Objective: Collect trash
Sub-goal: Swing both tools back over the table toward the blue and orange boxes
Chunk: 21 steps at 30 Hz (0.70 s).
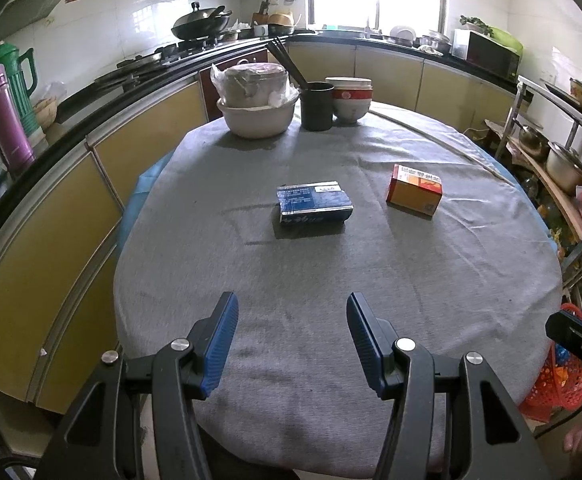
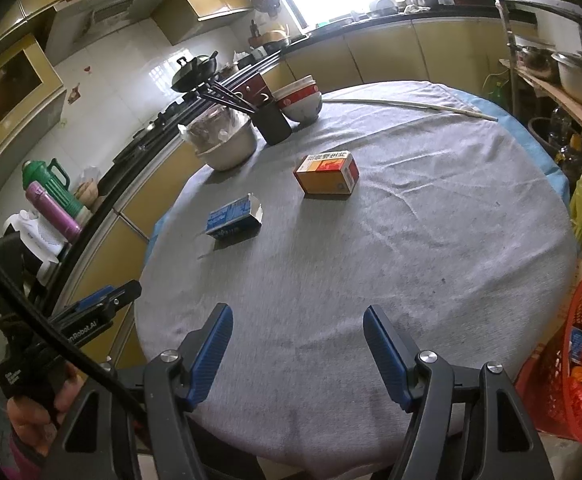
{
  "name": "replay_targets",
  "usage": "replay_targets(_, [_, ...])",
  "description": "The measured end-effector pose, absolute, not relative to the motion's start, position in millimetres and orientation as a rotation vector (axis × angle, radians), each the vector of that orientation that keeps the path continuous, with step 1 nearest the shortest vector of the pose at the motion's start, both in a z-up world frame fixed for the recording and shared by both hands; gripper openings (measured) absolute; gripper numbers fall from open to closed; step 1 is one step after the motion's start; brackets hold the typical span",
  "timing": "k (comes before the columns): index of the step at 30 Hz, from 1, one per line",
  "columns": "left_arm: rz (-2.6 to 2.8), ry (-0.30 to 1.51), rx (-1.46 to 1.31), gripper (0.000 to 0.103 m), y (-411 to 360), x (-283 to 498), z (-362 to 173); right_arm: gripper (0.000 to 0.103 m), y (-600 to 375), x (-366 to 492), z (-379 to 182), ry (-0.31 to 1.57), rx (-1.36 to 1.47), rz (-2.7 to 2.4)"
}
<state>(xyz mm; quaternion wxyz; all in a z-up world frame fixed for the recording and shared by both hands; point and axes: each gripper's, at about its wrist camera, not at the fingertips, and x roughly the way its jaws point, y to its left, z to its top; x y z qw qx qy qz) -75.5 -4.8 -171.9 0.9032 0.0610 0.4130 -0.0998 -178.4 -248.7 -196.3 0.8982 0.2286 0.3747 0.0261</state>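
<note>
At the centre of the kitchen, a round worktop (image 1: 411, 280) under a grey cloth carries everything relevant to the task, and most of its surface is bare, so there is wide room for travel from the near edge to the middle. Beyond the right-hand edge, below the worktop surface, stands a red mesh basket (image 2: 567, 380) that already holds coloured wrappers; it is judged to be the collection point, placed there so that an item can be carried over the rim and dropped in. At the far edge a dish group is parked clear of the working area: a covered pot set in a white basin (image 1: 257, 118), a dark cup (image 1: 317, 106) holding chopsticks, and stacked bowls (image 1: 349, 100); a thin pale stick (image 2: 411, 105) lies along the far right margin. These limit forward overshoot only. The trash consists of two cartons near the middle, well apart from each other: a blue box (image 1: 314, 203) with an open flap, lying flat toward the left, and an orange box (image 1: 414, 189) toward the right. Each lies roughly ahead of the nearer tool, which suggests one carton per hand. The left tongs (image 1: 291, 340) and the right tongs (image 2: 297, 354) both hover over the near edge, jaws spread wide, holding nothing and touching neither carton.
</note>
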Motion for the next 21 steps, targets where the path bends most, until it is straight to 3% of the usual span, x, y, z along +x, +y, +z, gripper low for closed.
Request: replay_targets(21, [-0.196, 0.898, 0.122, 0.057, -6, -60, -189, 0.072, -244, -159, -211, 0.825, 0.486, 0.067])
